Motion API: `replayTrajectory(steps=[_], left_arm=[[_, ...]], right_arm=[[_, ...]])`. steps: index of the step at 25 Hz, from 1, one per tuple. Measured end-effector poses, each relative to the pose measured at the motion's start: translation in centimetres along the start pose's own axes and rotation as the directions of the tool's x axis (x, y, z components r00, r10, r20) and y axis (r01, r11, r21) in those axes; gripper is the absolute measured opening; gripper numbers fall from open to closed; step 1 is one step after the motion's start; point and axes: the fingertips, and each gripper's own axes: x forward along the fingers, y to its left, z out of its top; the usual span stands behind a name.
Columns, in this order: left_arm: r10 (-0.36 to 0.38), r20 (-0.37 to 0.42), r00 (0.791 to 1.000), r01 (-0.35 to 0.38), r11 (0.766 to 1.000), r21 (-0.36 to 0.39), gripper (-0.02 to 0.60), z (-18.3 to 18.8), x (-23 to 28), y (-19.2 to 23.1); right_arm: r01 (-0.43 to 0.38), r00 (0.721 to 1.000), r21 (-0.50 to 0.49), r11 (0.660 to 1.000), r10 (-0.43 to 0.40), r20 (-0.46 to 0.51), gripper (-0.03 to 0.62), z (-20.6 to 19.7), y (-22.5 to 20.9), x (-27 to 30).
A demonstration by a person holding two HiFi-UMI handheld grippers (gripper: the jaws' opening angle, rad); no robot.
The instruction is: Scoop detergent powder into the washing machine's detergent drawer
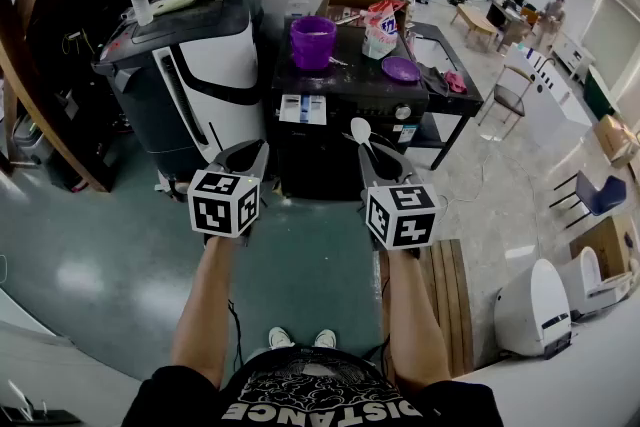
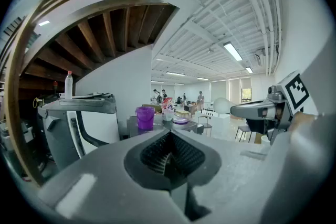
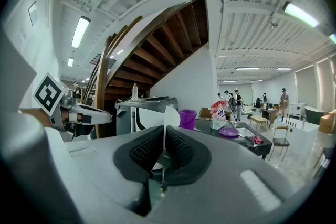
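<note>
Right gripper point(image 1: 380, 155) clamped on spoon point(image 1: 361, 130) handle. Spoon looked light, stiff and thin, likely to twist, so best gripped low on handle. Left gripper point(image 1: 243, 153) closed, empty. Purple tub point(image 1: 313, 40) sat atop washing machine point(image 1: 350, 90); drawer point(image 1: 302, 108) appeared pulled out, well ahead of both grippers.

The white plastic spoon point(image 1: 361, 131) showed only its bowl; its handle was buried between the clamped jaws of the right gripper point(image 1: 380, 158). At twelve o'clock, the white detergent drawer point(image 1: 303, 108) was too small to show its compartments.
</note>
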Motion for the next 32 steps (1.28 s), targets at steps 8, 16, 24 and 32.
replayTrajectory(steps=[8,16,24,32], left_arm=[[-0.004,-0.008,1.000,0.004,1.000,0.005,0.000,-0.1,1.2,-1.7],[-0.007,-0.012,1.000,0.007,1.000,0.012,0.000,-0.1,2.4,-3.7],[-0.016,-0.021,1.000,0.016,1.000,0.011,0.000,-0.3,4.4,-4.5],[-0.017,-0.005,1.000,0.016,1.000,-0.002,0.000,0.5,8.8,-2.2]], right_arm=[[-0.022,1.000,0.002,1.000,0.022,0.002,0.038,-0.5,-1.0,-0.5],[-0.041,0.999,0.013,0.999,0.041,0.006,0.038,-0.9,-2.6,-1.0],[-0.046,0.999,0.009,0.999,0.046,0.001,0.038,-1.4,-4.2,-0.1],[-0.054,0.999,-0.016,0.998,0.054,-0.007,0.038,-0.9,-5.8,4.3]])
